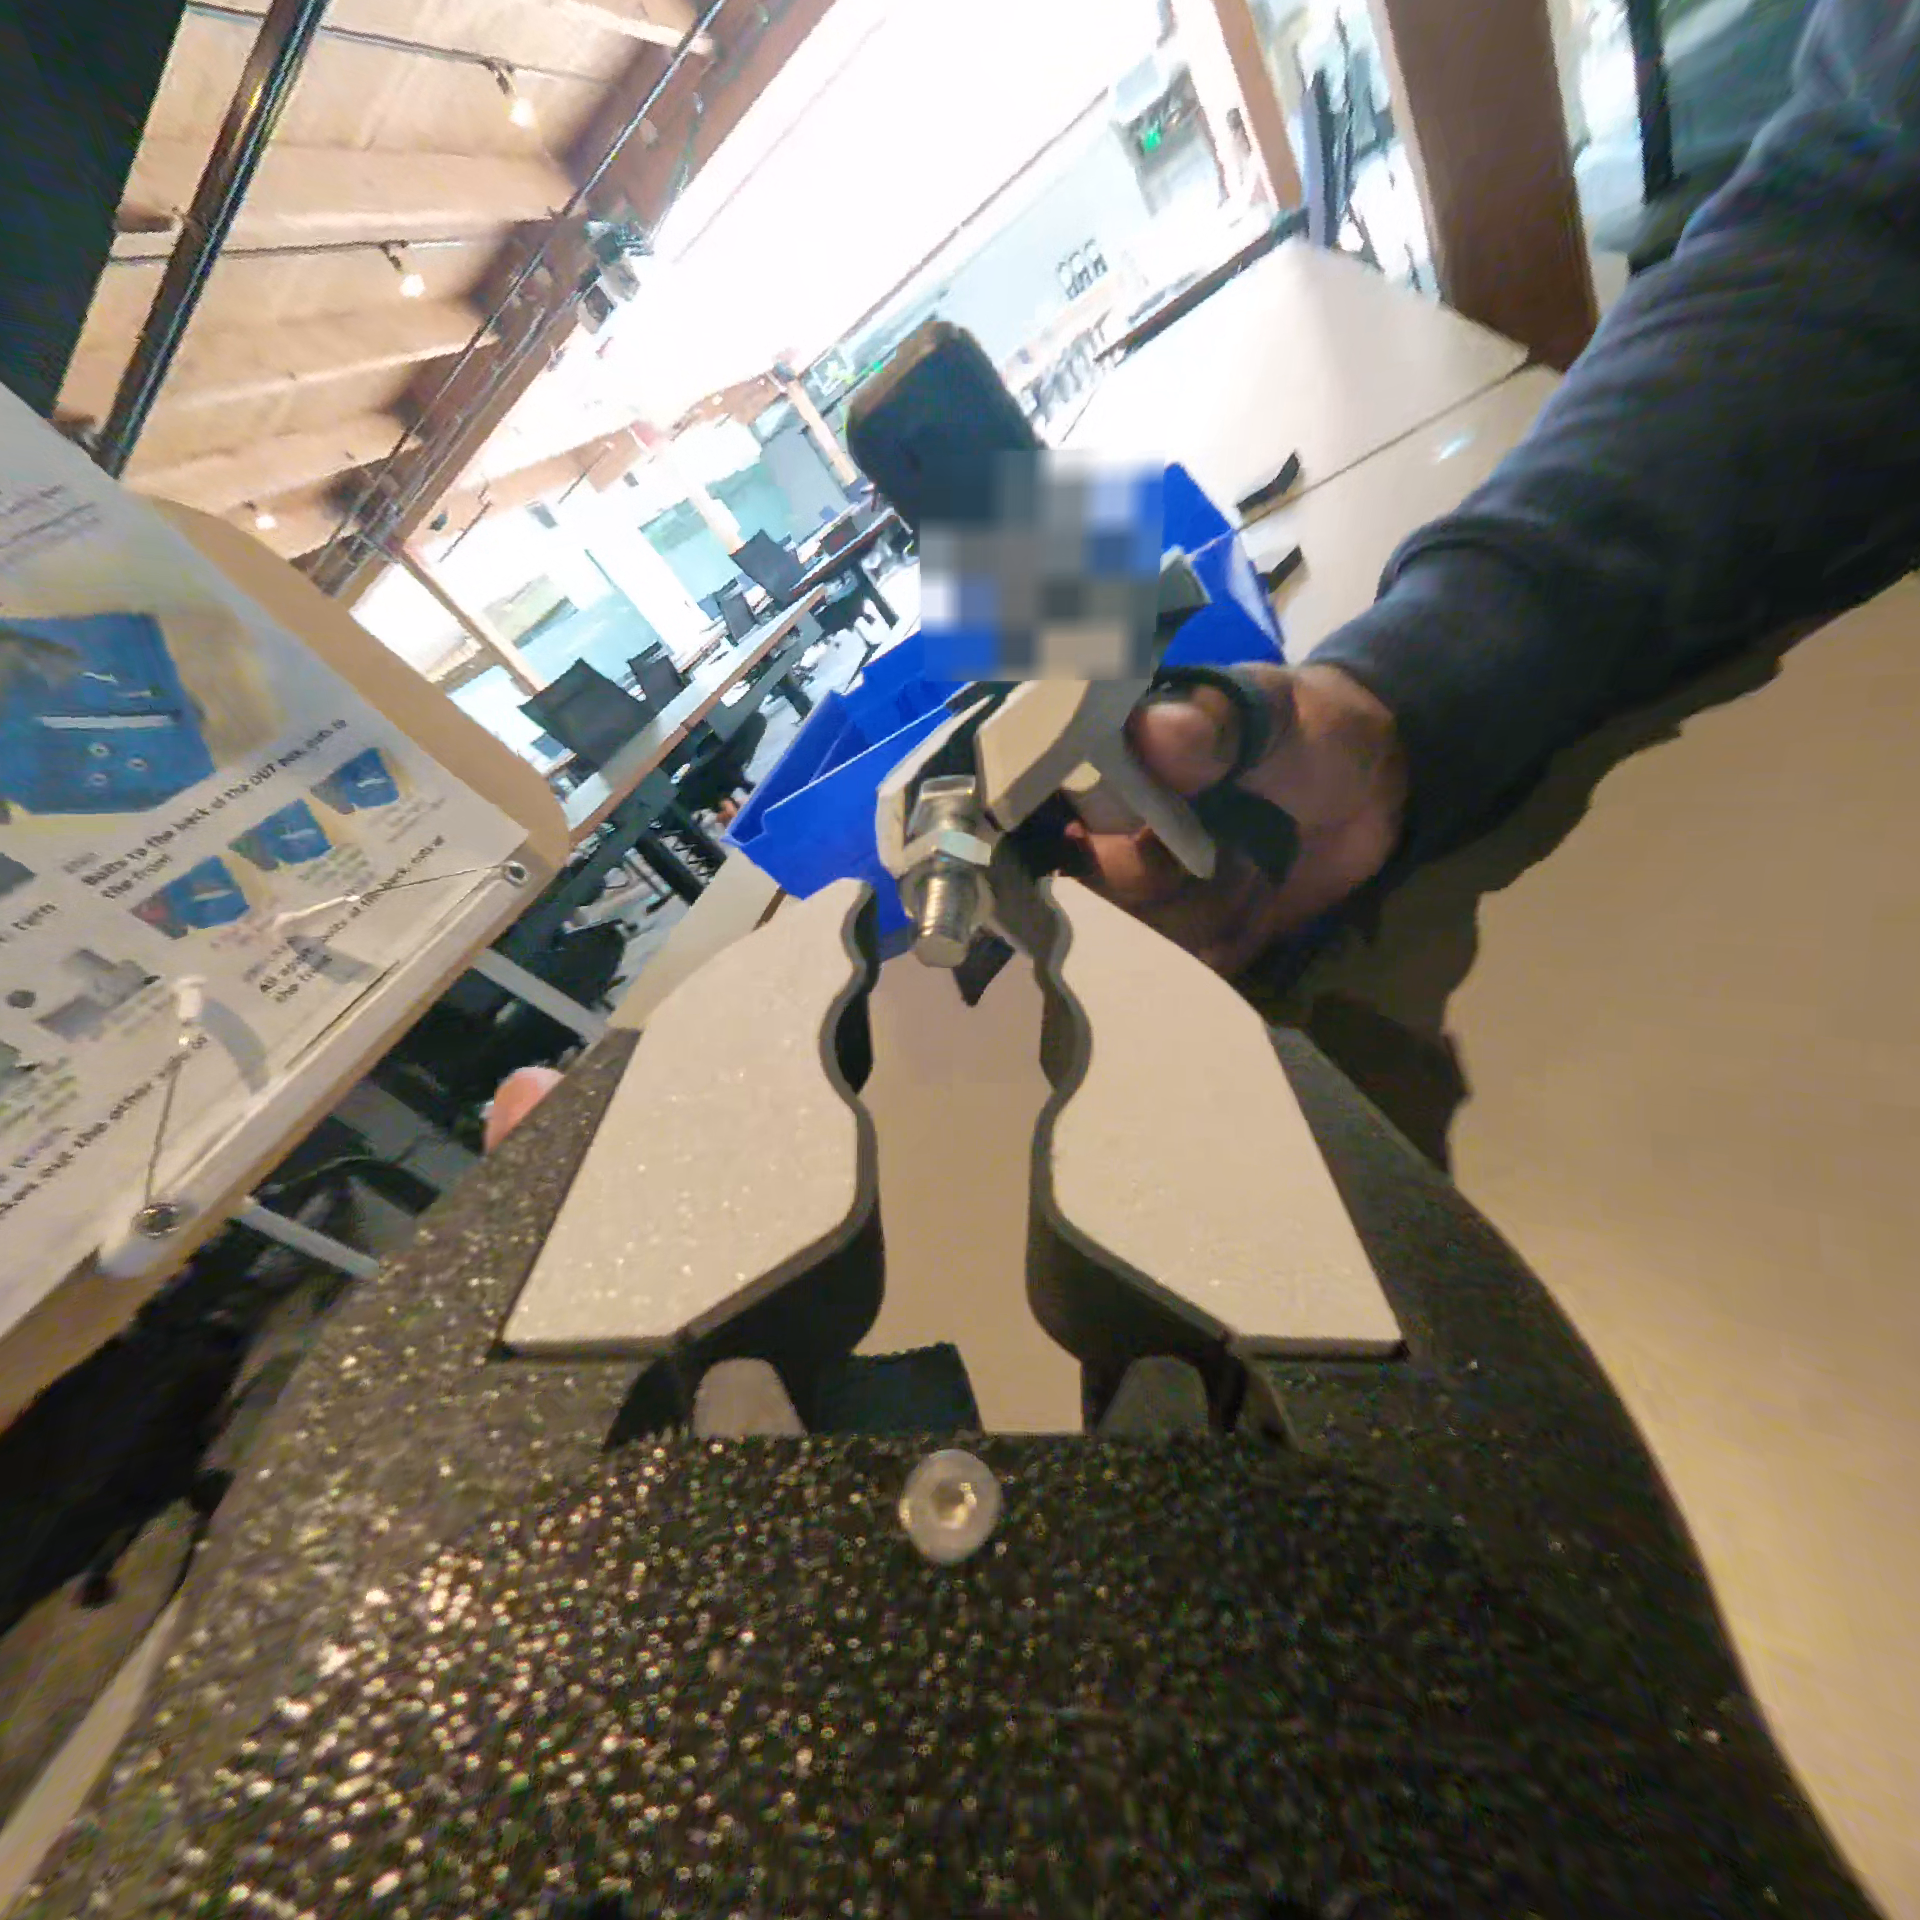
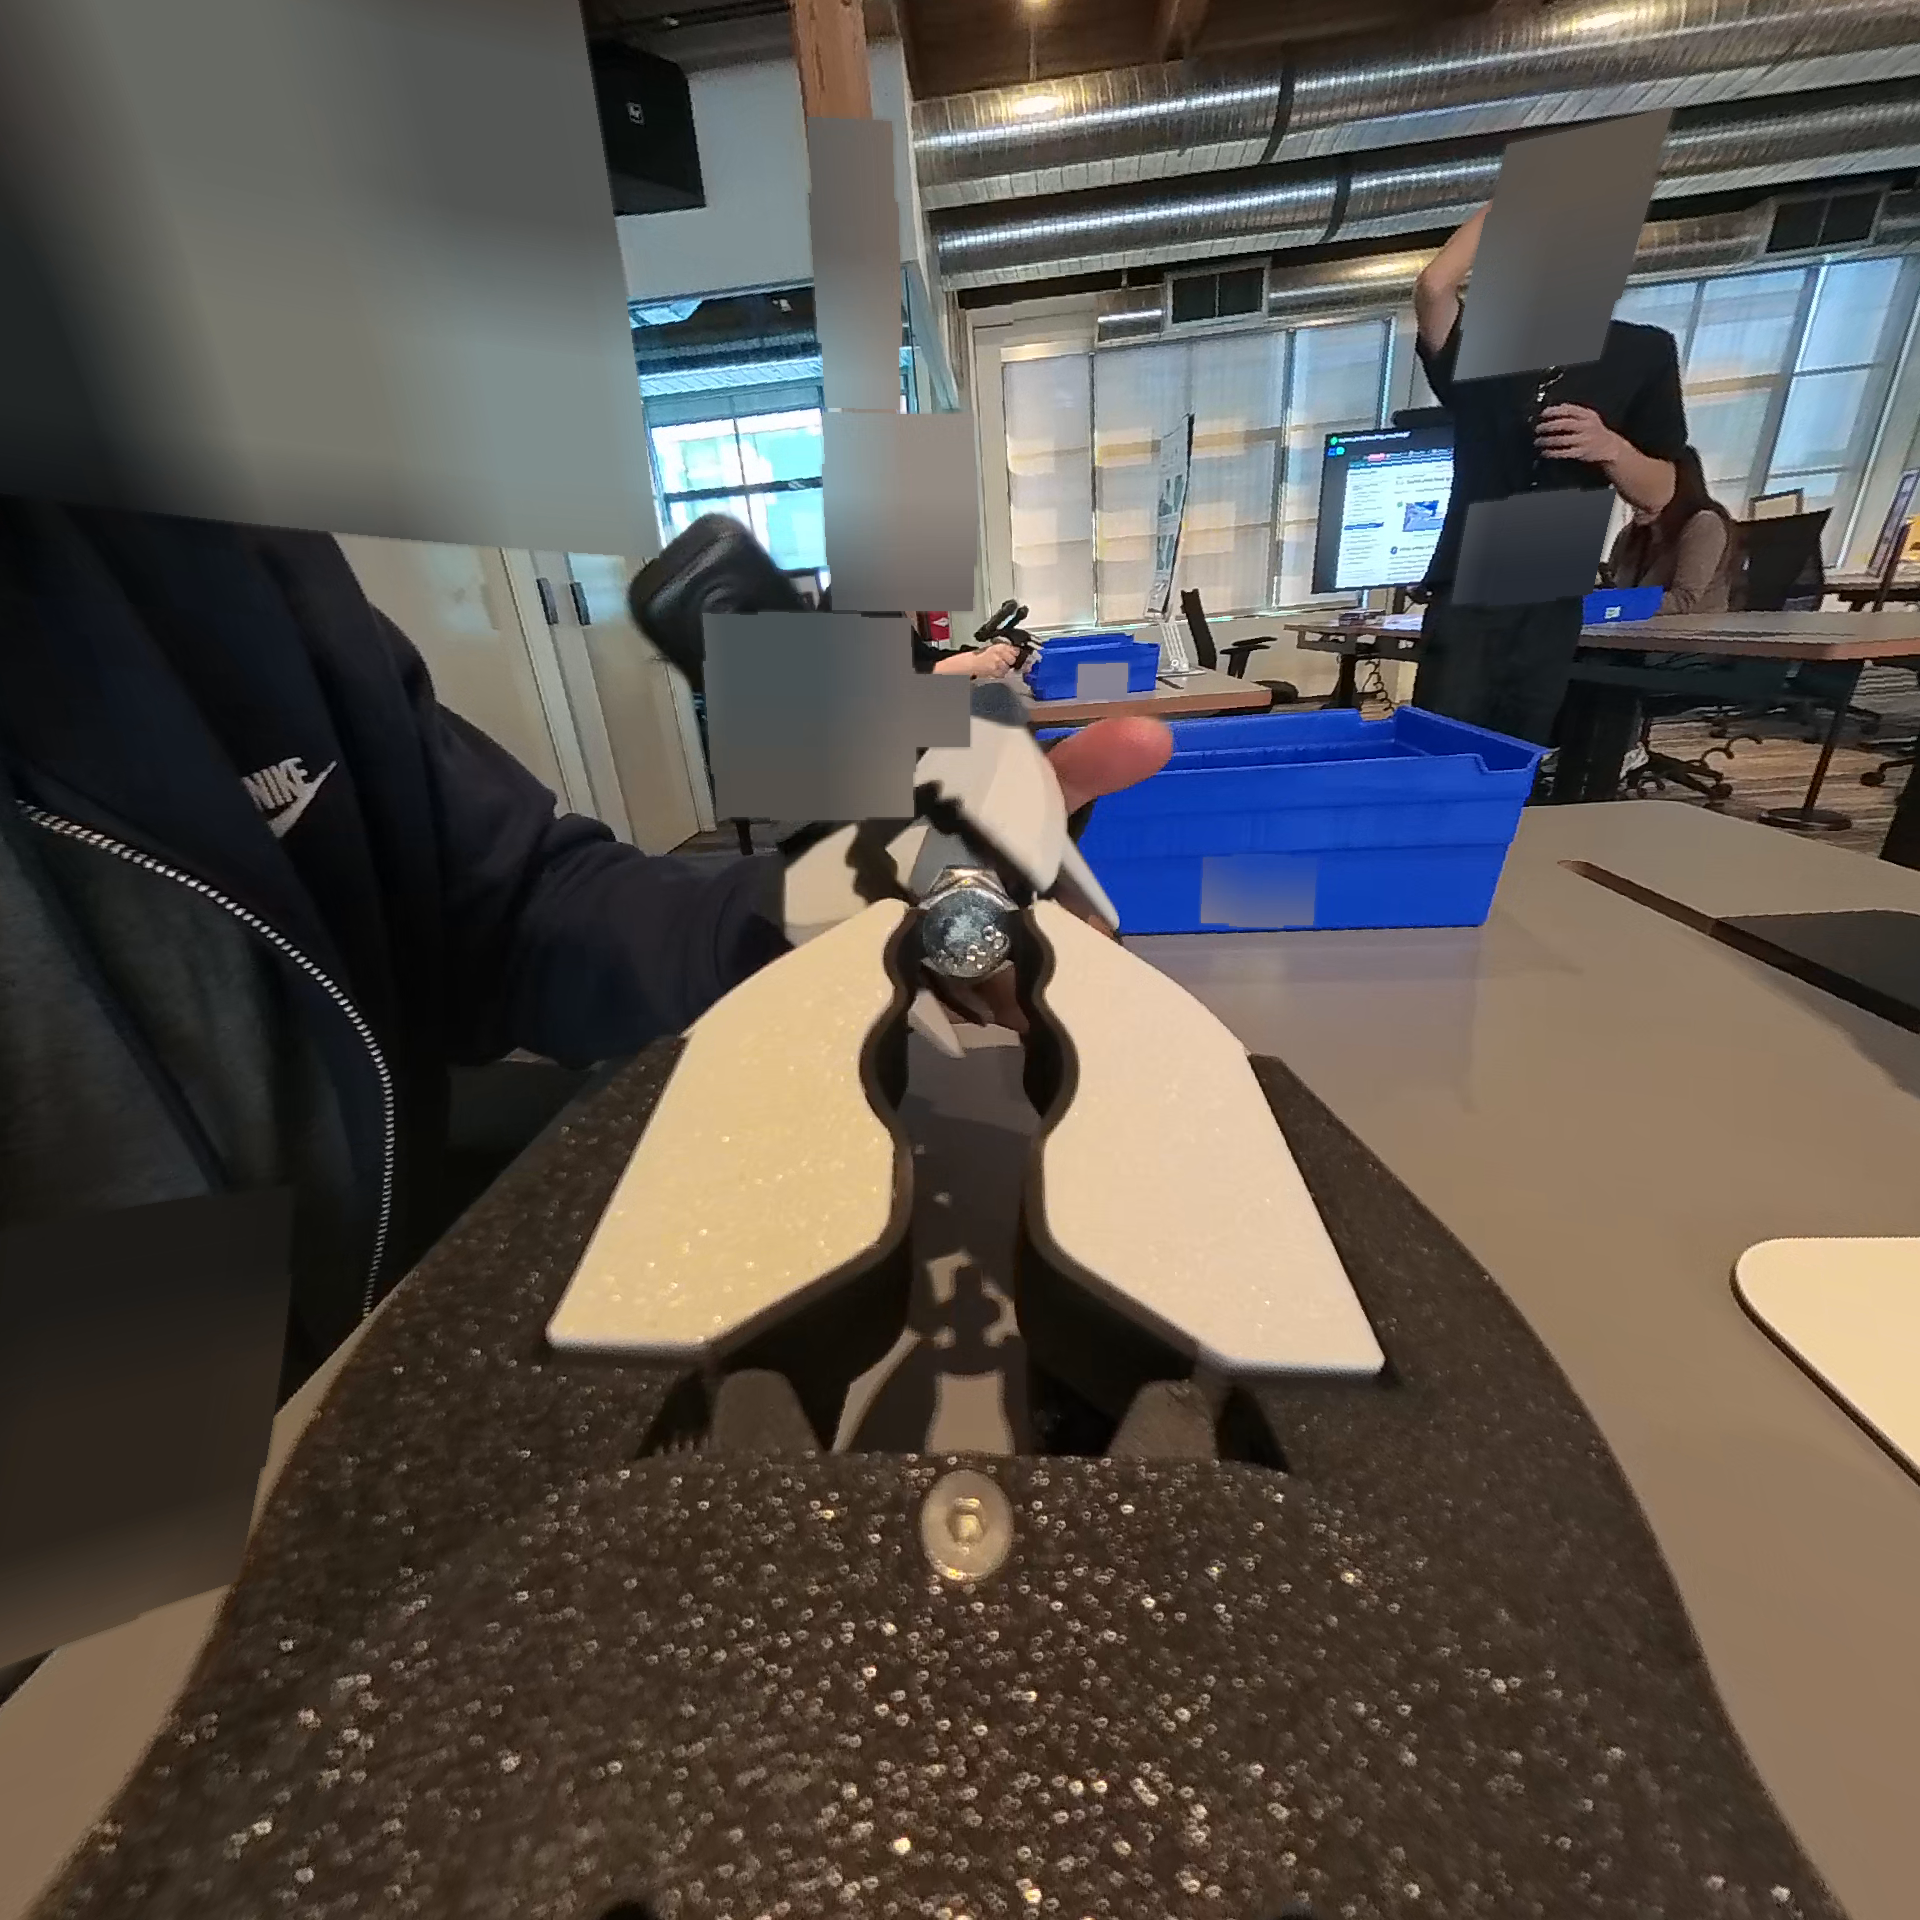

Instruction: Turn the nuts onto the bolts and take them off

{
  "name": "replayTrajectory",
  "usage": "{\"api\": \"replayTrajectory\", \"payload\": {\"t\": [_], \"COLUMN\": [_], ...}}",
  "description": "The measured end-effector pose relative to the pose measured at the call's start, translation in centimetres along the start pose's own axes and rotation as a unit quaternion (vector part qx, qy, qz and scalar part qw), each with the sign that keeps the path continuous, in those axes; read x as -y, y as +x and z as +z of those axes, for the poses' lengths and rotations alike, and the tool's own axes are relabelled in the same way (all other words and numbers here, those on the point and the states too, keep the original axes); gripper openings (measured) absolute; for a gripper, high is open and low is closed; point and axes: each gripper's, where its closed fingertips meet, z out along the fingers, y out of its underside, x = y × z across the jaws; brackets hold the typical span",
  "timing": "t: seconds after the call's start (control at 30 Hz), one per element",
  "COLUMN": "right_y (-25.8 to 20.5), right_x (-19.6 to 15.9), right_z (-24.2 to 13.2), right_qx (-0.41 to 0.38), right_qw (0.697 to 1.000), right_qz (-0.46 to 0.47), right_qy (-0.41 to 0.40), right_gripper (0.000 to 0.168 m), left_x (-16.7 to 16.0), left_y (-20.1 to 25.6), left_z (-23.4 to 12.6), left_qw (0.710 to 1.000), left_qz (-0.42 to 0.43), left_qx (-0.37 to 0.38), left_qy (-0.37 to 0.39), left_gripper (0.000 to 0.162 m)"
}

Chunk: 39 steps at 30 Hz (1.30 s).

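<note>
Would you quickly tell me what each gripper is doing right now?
Left gripper: open, holding nothing.
Right gripper: shut on the bolt with a nut on it.

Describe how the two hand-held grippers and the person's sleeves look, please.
Each hand-held gripper, the left and the right, has two flat white fingers with wavy dark inner edges. They sit in a black, speckled, glittery body with one silver screw in the middle. The sleeves are dark navy; the jacket has a metal zip and a small white logo.
</note>
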Motion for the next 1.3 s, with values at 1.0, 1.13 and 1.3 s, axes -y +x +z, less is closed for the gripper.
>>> {"api": "replayTrajectory", "payload": {"t": [1.0,1.13,1.3], "right_y": [0.7,0.5,0.2], "right_x": [0.0,0.0,-0.2], "right_z": [-0.2,-0.1,0.1], "right_qx": [-0.017,-0.012,-0.003], "right_qw": [1.000,1.000,1.000], "right_qz": [0.011,0.011,0.011], "right_qy": [0.005,0.006,0.002], "right_gripper": [0.016,0.016,0.016], "left_x": [-0.3,0.3,0.4], "left_y": [-0.2,-0.3,-0.6], "left_z": [0.1,0.0,-0.2], "left_qw": [0.998,1.000,0.998], "left_qz": [-0.063,0.008,0.039], "left_qx": [-0.013,0.016,0.036], "left_qy": [-0.004,0.015,0.015], "left_gripper": [0.036,0.025,0.028]}}
